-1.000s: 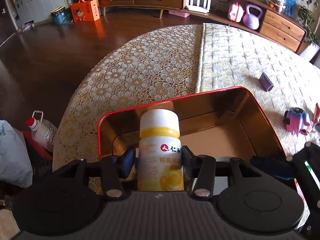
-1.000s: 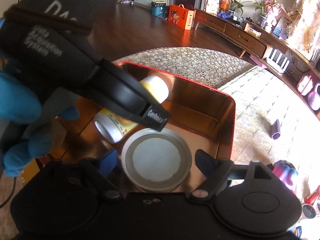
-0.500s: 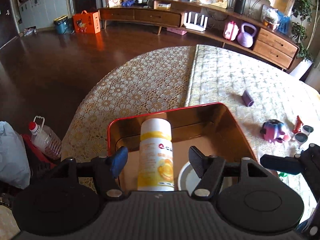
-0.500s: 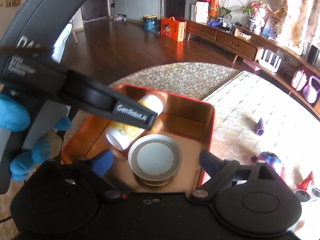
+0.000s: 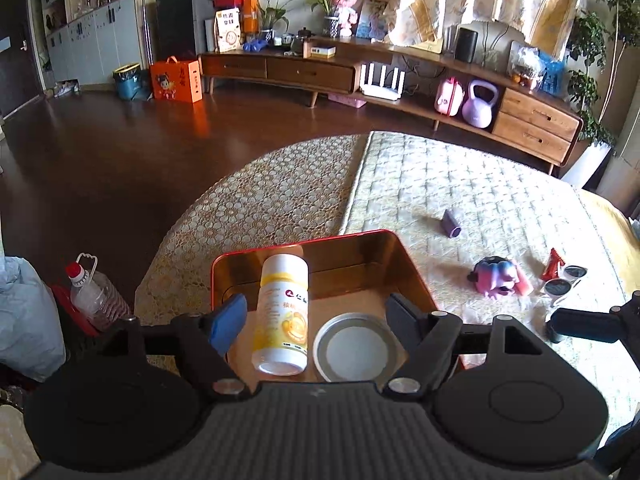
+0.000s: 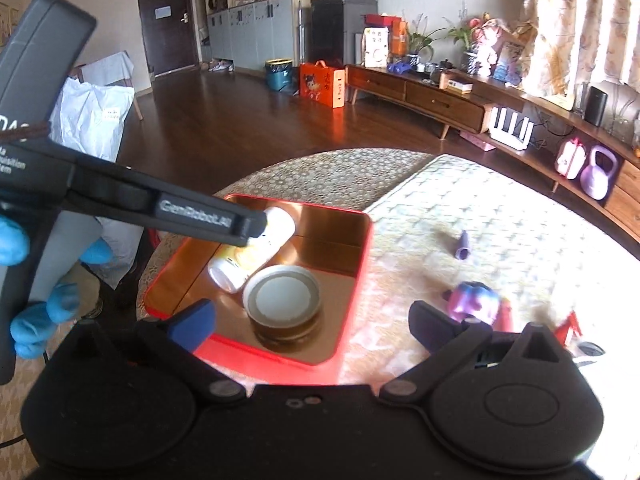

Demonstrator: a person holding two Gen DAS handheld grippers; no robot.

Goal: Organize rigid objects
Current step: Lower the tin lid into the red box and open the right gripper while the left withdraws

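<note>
A red-rimmed metal tin sits on the table. In it a white and yellow bottle lies on its side next to a round jar with a grey lid. My left gripper is open and empty above the tin, its fingers apart on both sides of the bottle and jar. My right gripper is open and empty, raised above the tin's near side. The left gripper's body crosses the right wrist view and hides part of the bottle.
On the quilted cloth to the right lie a small purple cylinder, a pink and blue toy, a red item and sunglasses. A plastic bottle stands on the floor left of the table.
My left gripper opened, let go of the bottle and rose; the bottle now lies in the tin. My right gripper also rose and pulled back from the jar.
</note>
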